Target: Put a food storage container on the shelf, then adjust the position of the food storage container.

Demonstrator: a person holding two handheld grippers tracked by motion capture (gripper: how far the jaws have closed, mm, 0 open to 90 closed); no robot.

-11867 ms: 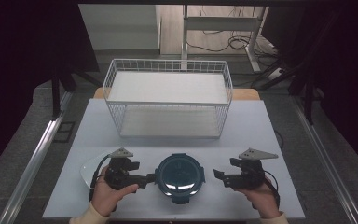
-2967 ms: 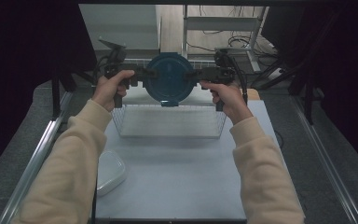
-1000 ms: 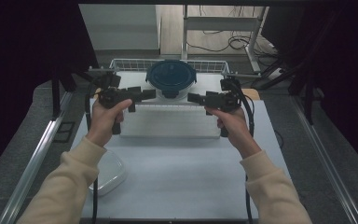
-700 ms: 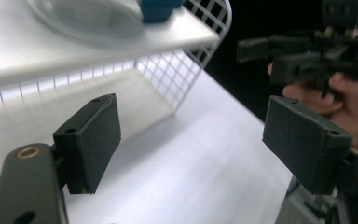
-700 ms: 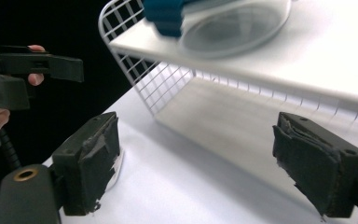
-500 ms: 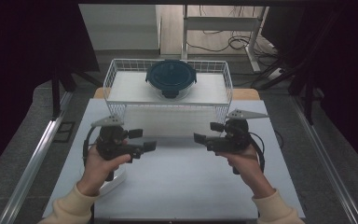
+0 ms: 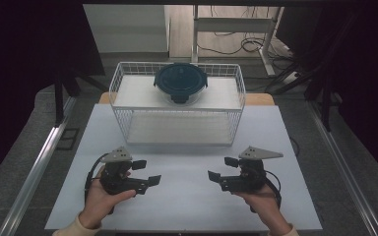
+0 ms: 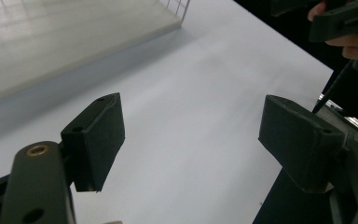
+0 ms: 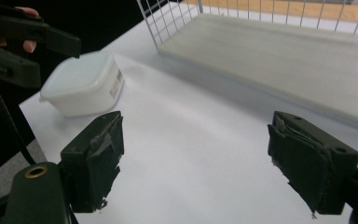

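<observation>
Both hands are pulling back low over the table (image 7: 187, 196), away from the rack (image 7: 177, 105). The container (image 7: 179, 82) now sits on its top shelf, well beyond both jaws, so placement looks done. Left gripper (image 7: 145, 173) and right gripper (image 7: 220, 168) gape wide, empty. A white tub (image 9: 81, 84) lies just beyond the right jaws.

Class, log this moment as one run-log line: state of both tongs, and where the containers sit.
left tongs: open, empty | right tongs: open, empty | blue tub: on rack top shelf | white tub: on table, by left hand
</observation>
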